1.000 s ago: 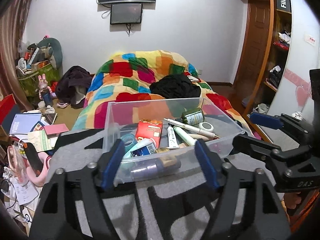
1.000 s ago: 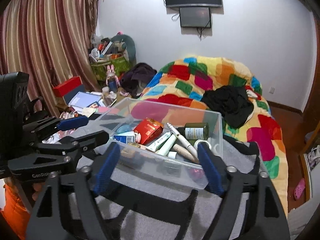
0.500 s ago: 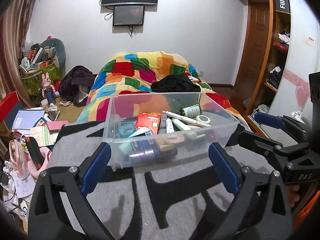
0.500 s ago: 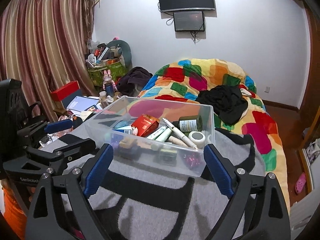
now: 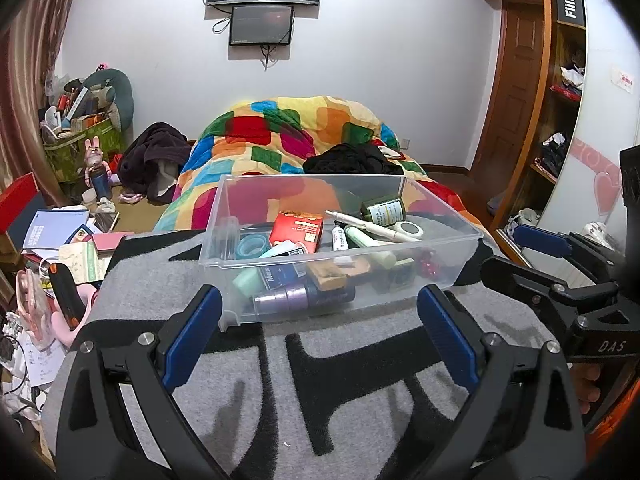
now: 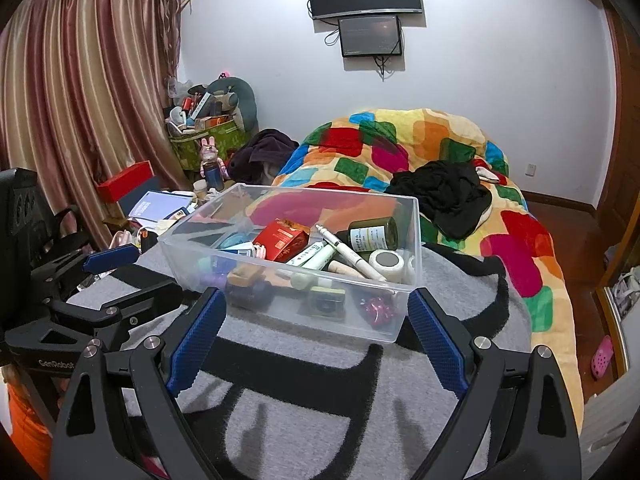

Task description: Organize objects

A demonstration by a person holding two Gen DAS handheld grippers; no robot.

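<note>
Claws (image 5: 318,326) wider, behind bin (image 5: 448,280)

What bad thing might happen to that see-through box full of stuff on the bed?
The clear box sits on a soft grey blanket, so a push might tip it. The white pen lies slanted across the pile and could roll out. Both grippers, left and right, are open and empty.

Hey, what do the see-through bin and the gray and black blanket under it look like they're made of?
The bin looks like clear, glossy hard plastic: you see its contents and the quilt through its walls, and its rim catches light. The blanket looks like soft fleece or plush fabric, matte and fuzzy at the pattern edges; the exact fiber is unclear.
</note>
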